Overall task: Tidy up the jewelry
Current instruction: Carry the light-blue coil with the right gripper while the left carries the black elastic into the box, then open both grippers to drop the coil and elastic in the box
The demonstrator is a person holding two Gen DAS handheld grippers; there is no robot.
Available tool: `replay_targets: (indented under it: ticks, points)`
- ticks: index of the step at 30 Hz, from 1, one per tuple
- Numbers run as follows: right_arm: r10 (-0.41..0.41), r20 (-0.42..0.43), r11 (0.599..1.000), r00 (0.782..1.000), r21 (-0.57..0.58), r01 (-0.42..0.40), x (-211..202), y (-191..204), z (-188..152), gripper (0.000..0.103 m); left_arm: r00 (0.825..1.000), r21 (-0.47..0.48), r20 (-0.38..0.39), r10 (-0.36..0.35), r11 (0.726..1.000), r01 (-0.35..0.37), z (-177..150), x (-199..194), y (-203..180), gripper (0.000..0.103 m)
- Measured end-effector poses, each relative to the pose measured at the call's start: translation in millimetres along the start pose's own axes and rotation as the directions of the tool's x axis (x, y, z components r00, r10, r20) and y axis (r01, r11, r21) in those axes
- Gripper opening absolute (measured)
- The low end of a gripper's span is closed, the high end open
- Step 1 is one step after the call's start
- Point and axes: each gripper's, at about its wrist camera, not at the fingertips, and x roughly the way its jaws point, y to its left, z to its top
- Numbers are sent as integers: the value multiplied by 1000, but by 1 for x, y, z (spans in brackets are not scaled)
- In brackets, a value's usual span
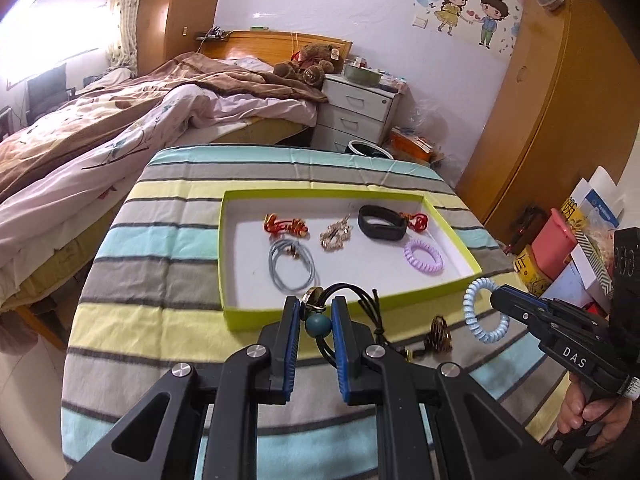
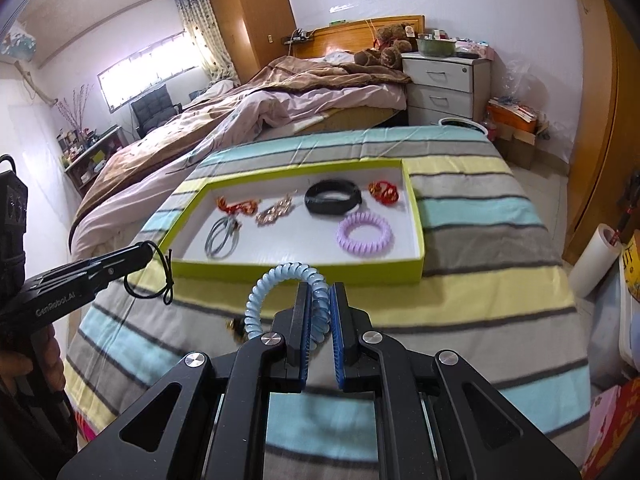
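Observation:
A green-rimmed tray [image 1: 348, 194] [image 2: 296, 270] with a white floor lies on the striped table. It holds a red-gold ornament [image 1: 285, 226], a gold brooch [image 1: 335, 235], a black band [image 1: 382, 222], a red knot [image 1: 416, 221], a grey hair tie [image 1: 292, 266] and a purple coil tie [image 1: 424, 258] [image 2: 364, 234]. My left gripper [image 1: 316, 312] is shut on a black cord bracelet with a teal bead [image 1: 318, 325], just before the tray's near rim. My right gripper [image 2: 320, 300] [image 1: 496, 298] is shut on a light blue coil tie [image 2: 276, 280] [image 1: 480, 312], near the tray's near right corner.
A brown hair clip [image 1: 439, 334] and a small gold piece [image 1: 408, 355] lie on the striped cloth [image 1: 160, 248] in front of the tray. A bed [image 1: 120, 128] lies left, white drawers [image 1: 356, 112] behind, a wooden wardrobe [image 1: 552, 92] and boxes [image 1: 560, 248] right.

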Motion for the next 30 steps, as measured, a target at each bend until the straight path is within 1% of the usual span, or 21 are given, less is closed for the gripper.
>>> replay_targets:
  ticks: [2,5,10,14,17,20,22,26,30]
  points:
    - [7,-1,1000,1000,8,-7,4,-3,9,10,1000,4,0,9,1000,-9,7,5,0,16]
    - [-7,-6,1000,1000,0,7,12,-4,21,10,1000,-3,9,7,1000,-7,19,10,3,16]
    - [-14,-20,1000,1000,-5,14,30,-5,40,10,1000,-25,-18,8,1000,-9,31,30,12,16]
    - [-10,-46,1000,999,-17,9,49,-4,50,10,999,-48,-44,10,999,-12,34,43,21,16]
    - [-13,-65,1000,998,-29,11,63,-2,55,10,999,-45,-49,18,999,-21,34,49,24,16]
    - [-13,-89,999,996,-36,9,75,1,57,10,997,-51,-78,27,998,-31,31,60,28,16]
    - [-9,-102,999,995,-46,4,82,3,57,10,996,-49,-84,35,998,-39,30,64,30,16]
    - [-17,-134,998,991,-62,9,95,5,55,10,993,-54,-111,37,998,-44,27,71,34,16]
    - [-29,-155,997,987,-69,18,103,4,54,10,993,-53,-116,33,998,-40,25,74,34,16]
